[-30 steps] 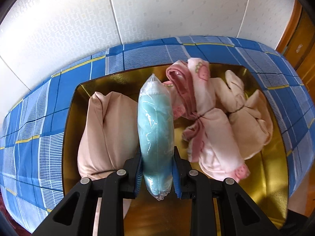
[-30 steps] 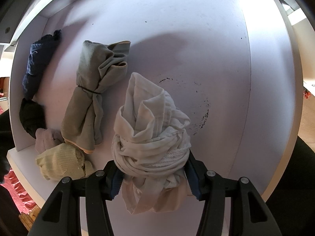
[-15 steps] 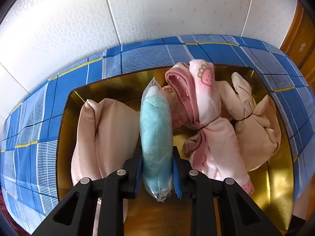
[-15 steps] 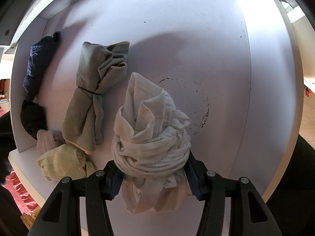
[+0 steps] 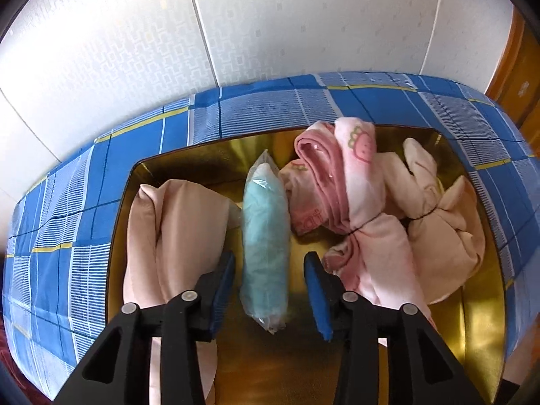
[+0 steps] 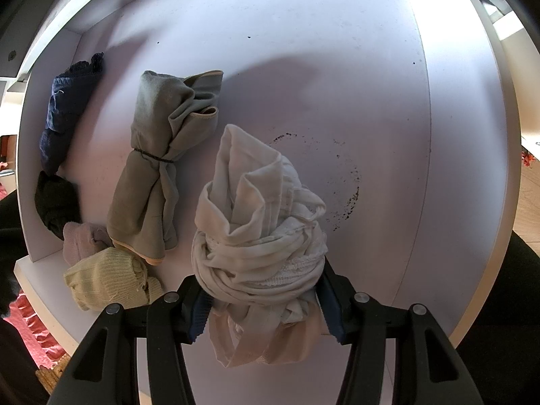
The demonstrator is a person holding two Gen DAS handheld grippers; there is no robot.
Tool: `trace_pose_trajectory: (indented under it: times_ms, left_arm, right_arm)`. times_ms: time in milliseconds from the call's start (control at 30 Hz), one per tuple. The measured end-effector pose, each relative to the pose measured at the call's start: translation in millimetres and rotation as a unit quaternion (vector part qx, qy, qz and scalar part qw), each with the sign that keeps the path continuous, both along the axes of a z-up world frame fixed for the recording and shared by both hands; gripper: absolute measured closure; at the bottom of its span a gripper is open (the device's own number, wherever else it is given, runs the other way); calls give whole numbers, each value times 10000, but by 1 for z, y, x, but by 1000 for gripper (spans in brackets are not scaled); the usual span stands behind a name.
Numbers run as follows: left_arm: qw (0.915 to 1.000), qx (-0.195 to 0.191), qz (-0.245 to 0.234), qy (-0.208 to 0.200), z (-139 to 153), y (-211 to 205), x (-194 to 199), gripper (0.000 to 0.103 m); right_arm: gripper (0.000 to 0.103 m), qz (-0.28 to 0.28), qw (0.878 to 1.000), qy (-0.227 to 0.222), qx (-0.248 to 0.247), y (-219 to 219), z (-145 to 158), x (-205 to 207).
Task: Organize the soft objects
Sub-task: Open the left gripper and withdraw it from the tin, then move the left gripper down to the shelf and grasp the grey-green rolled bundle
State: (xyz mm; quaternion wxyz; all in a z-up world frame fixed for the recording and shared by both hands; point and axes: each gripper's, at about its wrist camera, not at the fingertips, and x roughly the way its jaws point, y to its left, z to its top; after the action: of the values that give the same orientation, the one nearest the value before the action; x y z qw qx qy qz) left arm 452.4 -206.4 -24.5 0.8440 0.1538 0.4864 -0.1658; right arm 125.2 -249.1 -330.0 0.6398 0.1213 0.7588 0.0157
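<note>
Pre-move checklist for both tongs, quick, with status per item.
1. Left tongs clear of the blue pack: ok, jaws have just been opening, gaps show on both sides.
2. Blue pack settled in the gold tray: ok, lies between the beige roll and pink bundle.
3. Right tongs gripping the white bundle: ok, pads press both sides.
4. Free spot on the white shelf: ok, bare area right of the grey roll.
5. White bundle resting on the shelf: cannot tell.
</note>
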Motion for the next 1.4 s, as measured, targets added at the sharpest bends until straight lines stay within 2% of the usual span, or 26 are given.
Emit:
trace_pose_trajectory:
  times_ms: [133,333,467,667,833,1000,1200,1267,1400]
  left_arm:
    - [9999,-1,-47,-107,7,5,-13,53]
    - [9998,81,-124,-166,15,16,-30,52]
    - [9996,8,-108,-257,24,26,-42,44]
    - [9993,-39,-171,-321,32,39,-64,43]
    - [9986,-298,-200,-376,40,56,-89,43]
    - [9977,-447,-234,-458,45,73,-125,41]
    - [9946,-513,-513,-736,48,87,-177,33]
    - [9935,-632,-594,-733,44,94,-195,28]
    - [9926,-751,-739,-601,26,104,-228,25]
  right_arm:
    - [47,-4,10000,0,-4,1,0,0]
    - [47,-10,10000,-3,6,1,0,0]
    - [47,23,10000,-1,-10,2,-1,0]
    - [47,26,10000,-35,-21,4,1,0]
    - [47,55,10000,-31,-39,4,1,-1]
    - [47,70,9999,-13,-74,5,1,0]
    - [48,102,9999,-56,-106,7,2,-1]
    - [48,120,9998,-75,-149,7,4,-2]
    - [49,57,9997,-93,-230,6,5,-4]
